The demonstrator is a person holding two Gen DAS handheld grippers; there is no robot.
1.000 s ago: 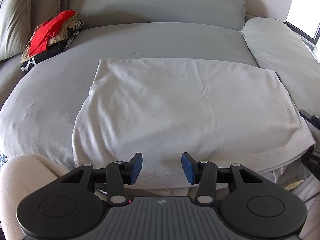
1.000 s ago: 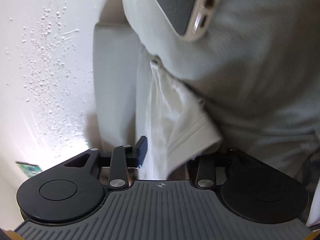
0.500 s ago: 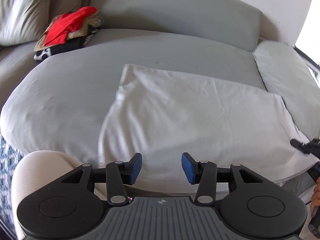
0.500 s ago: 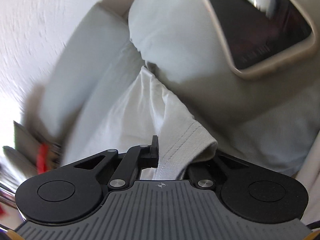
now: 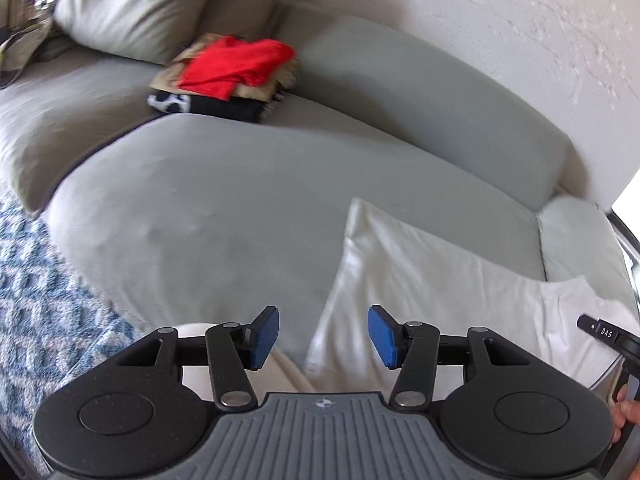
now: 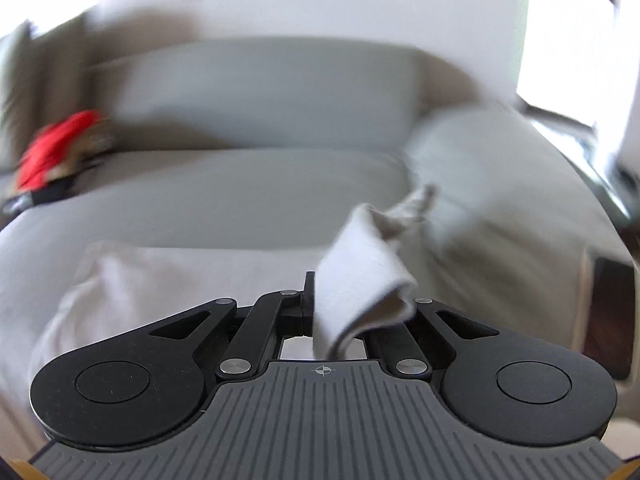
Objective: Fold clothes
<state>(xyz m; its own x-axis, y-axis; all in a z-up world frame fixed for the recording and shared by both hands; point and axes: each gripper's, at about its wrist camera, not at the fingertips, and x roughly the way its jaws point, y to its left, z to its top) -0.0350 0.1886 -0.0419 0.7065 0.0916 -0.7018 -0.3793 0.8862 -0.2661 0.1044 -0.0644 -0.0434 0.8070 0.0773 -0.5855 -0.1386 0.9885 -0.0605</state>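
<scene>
1. The left hand-held gripper (image 5: 322, 336) is wide open, its two blue pads (image 5: 382, 336) well apart and holding nothing. It hangs over the front edge of a grey sofa seat (image 5: 224, 200).
2. The right hand-held gripper (image 6: 320, 312) is closed on a corner of a white T-shirt (image 6: 360, 276). The cloth bunches up between its black fingers and covers the right one.
3. The rest of the white T-shirt (image 5: 432, 276) lies spread flat on the right part of the sofa seat, with its near edge hanging over the front.
4. At the right edge of the left view, part of the other gripper's black body and a bit of the person's right hand (image 5: 624, 420) show, cut off by the frame.
5. Far back on the left of the seat sits a pile of clothes (image 5: 228, 76), red on top, beige and black-and-white beneath. A pale cushion (image 5: 160, 4) leans behind it.
6. A blue-and-white patterned rug (image 5: 44, 312) covers the floor at lower left.
7. The right view is heavily blurred; a dark object at its right edge cannot be made out.
</scene>
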